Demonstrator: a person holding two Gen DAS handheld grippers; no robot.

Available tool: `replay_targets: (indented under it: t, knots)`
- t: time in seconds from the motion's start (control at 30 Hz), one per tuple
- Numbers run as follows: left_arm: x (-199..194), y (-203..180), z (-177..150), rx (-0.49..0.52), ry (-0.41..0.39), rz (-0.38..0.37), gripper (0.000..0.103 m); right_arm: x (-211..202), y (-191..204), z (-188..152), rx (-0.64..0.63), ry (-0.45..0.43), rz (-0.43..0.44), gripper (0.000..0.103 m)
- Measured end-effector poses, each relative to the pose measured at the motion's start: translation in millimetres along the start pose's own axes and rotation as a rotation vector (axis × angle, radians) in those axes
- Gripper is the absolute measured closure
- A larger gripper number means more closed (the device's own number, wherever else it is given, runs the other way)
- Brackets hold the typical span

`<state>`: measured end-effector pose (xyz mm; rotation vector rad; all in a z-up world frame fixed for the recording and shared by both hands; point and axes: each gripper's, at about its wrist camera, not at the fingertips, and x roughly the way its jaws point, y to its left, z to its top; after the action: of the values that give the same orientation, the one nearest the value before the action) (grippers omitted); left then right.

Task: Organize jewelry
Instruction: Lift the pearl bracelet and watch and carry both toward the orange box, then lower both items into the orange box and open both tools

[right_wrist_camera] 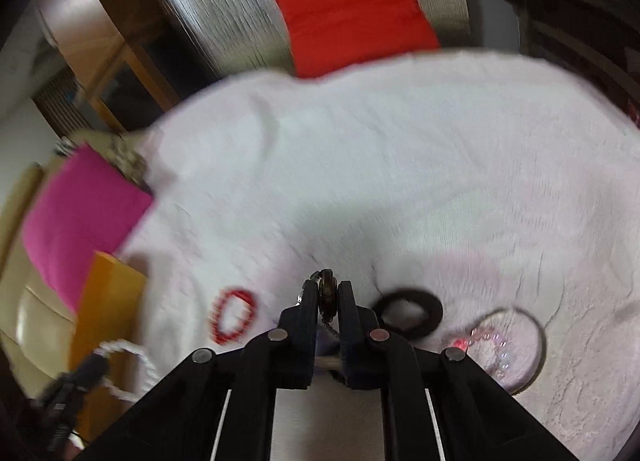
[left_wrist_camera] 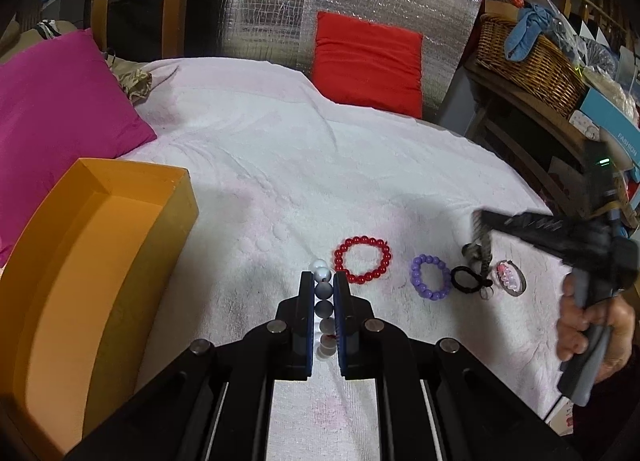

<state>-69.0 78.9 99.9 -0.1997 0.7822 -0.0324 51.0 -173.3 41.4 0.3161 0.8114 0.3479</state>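
Observation:
My left gripper (left_wrist_camera: 323,281) is shut on a white pearl bracelet (left_wrist_camera: 323,289), held above the white towel beside the orange box (left_wrist_camera: 100,245). A red bead bracelet (left_wrist_camera: 363,259), a purple bead bracelet (left_wrist_camera: 430,276), a black hair tie (left_wrist_camera: 466,280) and a clear pink bracelet (left_wrist_camera: 509,277) lie in a row on the towel. My right gripper (right_wrist_camera: 324,289) is shut on a dark metal chain piece (right_wrist_camera: 326,293), lifted above the black hair tie (right_wrist_camera: 408,315). It also shows in the left wrist view (left_wrist_camera: 478,237). The right wrist view is blurred.
A magenta cushion (left_wrist_camera: 56,117) lies behind the orange box. A red cushion (left_wrist_camera: 368,61) leans on a silver foil panel at the back. A wicker basket (left_wrist_camera: 528,61) and boxes crowd a shelf at the right, past the towel's edge (left_wrist_camera: 500,157).

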Motion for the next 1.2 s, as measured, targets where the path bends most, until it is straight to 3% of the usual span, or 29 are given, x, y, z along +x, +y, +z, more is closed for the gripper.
replay_targets:
  t: [0.17, 0.33, 0.7, 0.87, 1.03, 1.2]
  knots:
    - [-11.3, 0.7, 2.0, -0.005, -0.044, 0.007, 0.094, -43.3, 16.5, 5.8, -0.007, -0.148, 0.114, 0.092]
    - [-26.9, 2.9, 4.7, 0.002, -0.116, 0.054, 0.094, -62.2, 35.0, 2.5, -0.004, -0.209, 0.206, 0.092]
    - [-102.7, 48.4, 9.7, -0.108, -0.31, 0.149, 0.094, -31.0, 154.9, -15.7, -0.05, -0.137, 0.456, 0.092]
    - [-134.8, 90.3, 3.9, -0.169, -0.394, 0.299, 0.094, -15.8, 217.1, -35.6, -0.085, -0.094, 0.556, 0.092]
    - [-134.7, 135.9, -6.2, -0.248, -0.362, 0.399, 0.094, 6.8, 268.6, -62.4, -0.121, -0.021, 0.617, 0.092]
    - [-106.3, 170.6, -19.2, -0.3, -0.25, 0.476, 0.094, 42.8, 296.6, -89.7, -0.152, 0.08, 0.606, 0.092]
